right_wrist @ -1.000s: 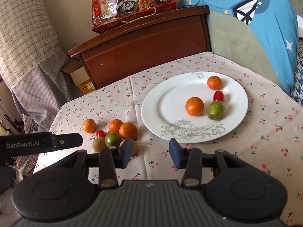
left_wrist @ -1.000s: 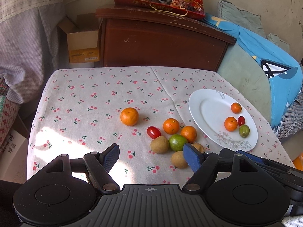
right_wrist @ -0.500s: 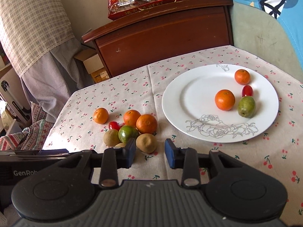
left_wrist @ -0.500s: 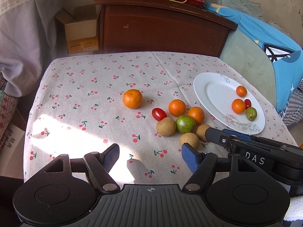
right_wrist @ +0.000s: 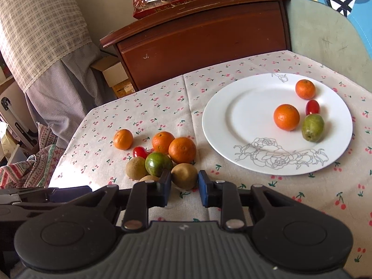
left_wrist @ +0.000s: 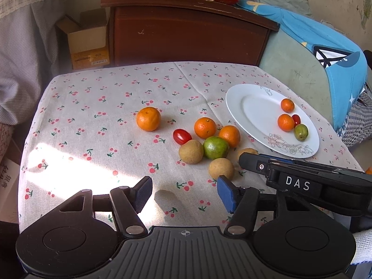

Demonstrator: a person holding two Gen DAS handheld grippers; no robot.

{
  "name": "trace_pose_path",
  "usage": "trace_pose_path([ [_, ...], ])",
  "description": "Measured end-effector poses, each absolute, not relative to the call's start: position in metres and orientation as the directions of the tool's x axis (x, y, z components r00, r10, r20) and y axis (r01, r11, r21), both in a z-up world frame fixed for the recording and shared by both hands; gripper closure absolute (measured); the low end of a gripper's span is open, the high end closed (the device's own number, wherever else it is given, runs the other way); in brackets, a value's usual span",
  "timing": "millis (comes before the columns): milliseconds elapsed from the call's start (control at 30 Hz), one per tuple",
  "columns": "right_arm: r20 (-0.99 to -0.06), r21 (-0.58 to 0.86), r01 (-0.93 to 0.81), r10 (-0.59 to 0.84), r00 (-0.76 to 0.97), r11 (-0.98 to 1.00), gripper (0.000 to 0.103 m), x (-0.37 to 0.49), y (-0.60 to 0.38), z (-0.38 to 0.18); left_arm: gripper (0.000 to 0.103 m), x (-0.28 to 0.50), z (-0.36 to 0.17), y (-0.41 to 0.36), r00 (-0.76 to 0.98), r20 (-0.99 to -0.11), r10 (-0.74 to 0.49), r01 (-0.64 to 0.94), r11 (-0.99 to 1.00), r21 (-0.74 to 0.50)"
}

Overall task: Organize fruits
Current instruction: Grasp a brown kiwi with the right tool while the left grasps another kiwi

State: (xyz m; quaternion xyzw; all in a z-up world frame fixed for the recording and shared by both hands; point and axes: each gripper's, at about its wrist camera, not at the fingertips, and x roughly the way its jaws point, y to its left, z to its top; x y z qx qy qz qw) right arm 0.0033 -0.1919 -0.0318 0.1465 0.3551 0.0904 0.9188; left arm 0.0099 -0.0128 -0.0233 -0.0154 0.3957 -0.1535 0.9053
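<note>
Lower centre of the left wrist view, the left gripper [left_wrist: 184,194] gapes, empty. Lower centre of the right wrist view, the right gripper [right_wrist: 184,187] has just been closing around a brown fruit [right_wrist: 184,176] on the counter [right_wrist: 162,107], left of the plate [right_wrist: 223,116]. A glancing pinch could squirt it into the green fruit [right_wrist: 158,164] touching it.

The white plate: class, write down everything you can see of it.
The white plate is round, glossy and ceramic-looking, with a shallow raised rim and a grey line drawing of roses along its near edge. It lies flat on the cherry-print tablecloth, right of the loose fruit pile. On it rest two small oranges, a red cherry tomato and a green oval fruit, grouped toward its right side. Neither claw touches it.
</note>
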Motion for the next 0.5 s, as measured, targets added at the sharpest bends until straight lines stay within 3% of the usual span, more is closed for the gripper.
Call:
trace_pose_path([
  [267, -0.636, 0.332, 0.004, 0.221, 0.74, 0.943, 0.078, -0.012, -0.213, -0.024, 0.063, 0.01, -0.028, -0.036, 0.634, -0.692, -0.346, 0.345, 0.927, -0.148],
  [500, -0.647, 0.336, 0.031, 0.207, 0.734, 0.941, 0.078, -0.014, -0.219, -0.027, 0.068, 0.015, -0.032, -0.049, 0.646, -0.679, -0.349, 0.37, 0.921, -0.122],
])
